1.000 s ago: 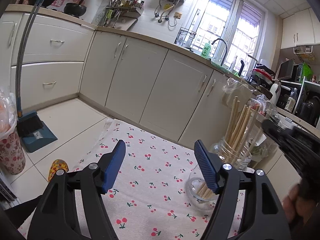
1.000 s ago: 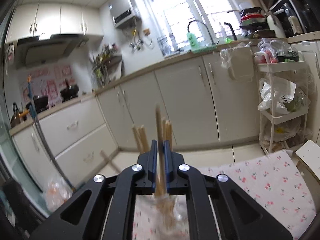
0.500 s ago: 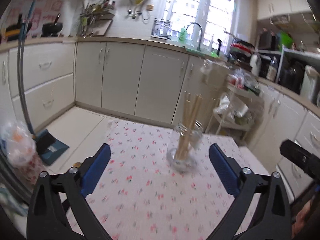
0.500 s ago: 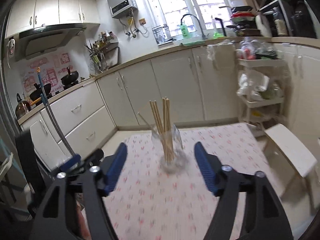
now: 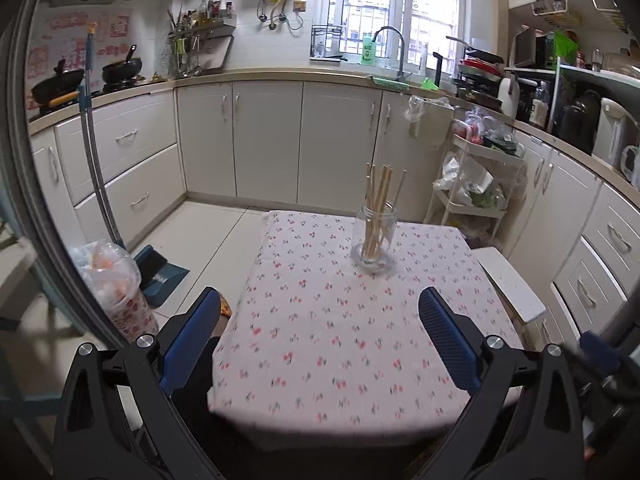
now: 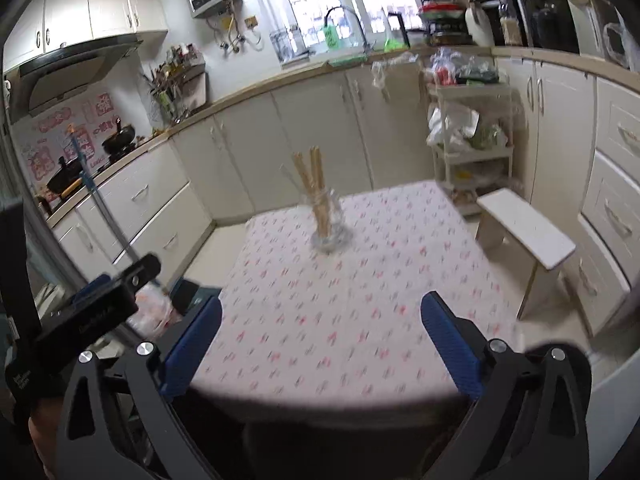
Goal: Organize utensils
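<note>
— Both wide apart and holding nothing, my left gripper (image 5: pixel 319 340) and right gripper (image 6: pixel 320 346).
— Chopsticks (image 5: pixel 380 204)?
— Standing in the glass jar (image 5: pixel 374 240) on the desk (image 5: pixel 340 340), far side, well apart from me.

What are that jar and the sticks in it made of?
The jar looks like clear glass: the sticks show through its shiny wall. The sticks look like pale, matte wood or bamboo, plain tan and straight; which one is unclear.

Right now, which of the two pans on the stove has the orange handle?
The left pan, nearest the blue mop pole. The right pan, closer to the utensil rack, shows a dark handle.
</note>
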Demonstrator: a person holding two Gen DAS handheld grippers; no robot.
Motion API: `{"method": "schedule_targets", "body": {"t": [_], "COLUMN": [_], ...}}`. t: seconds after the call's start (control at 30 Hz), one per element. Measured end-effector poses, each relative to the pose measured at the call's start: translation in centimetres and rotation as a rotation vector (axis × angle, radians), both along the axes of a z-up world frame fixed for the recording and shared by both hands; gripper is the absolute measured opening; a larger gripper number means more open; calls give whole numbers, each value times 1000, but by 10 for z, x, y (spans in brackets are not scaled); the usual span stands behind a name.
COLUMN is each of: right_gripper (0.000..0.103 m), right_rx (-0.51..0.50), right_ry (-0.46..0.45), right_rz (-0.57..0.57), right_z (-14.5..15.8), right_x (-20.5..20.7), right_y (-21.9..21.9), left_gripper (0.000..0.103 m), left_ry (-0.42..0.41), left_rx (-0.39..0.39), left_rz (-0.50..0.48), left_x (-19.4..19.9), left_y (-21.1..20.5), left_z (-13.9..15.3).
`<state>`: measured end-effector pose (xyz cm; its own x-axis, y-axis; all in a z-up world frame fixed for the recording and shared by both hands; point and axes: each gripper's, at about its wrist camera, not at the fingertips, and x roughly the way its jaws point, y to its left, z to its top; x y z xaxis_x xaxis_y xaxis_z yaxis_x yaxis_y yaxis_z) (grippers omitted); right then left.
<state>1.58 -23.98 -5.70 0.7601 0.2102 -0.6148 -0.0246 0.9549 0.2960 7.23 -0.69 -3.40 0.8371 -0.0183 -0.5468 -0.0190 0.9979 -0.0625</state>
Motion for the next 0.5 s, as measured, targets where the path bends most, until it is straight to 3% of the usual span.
{"method": "schedule_targets", "body": {"t": [0.17, 0.5], "right_gripper": [96, 96], "right_rx": [9, 8], "right_ry": [30, 7], "right_rz": [-7, -20], "right_z": [-3, 10], "right_x": [-36, -65], "right_y": [7, 7], "left_gripper": [95, 95], "left_ry": [8, -9], "left_rx": [1, -18], "left_rz": [-32, -16], "left_x": [-44, -80], "left_y": [-4, 2], "left_z": [11, 24]}}
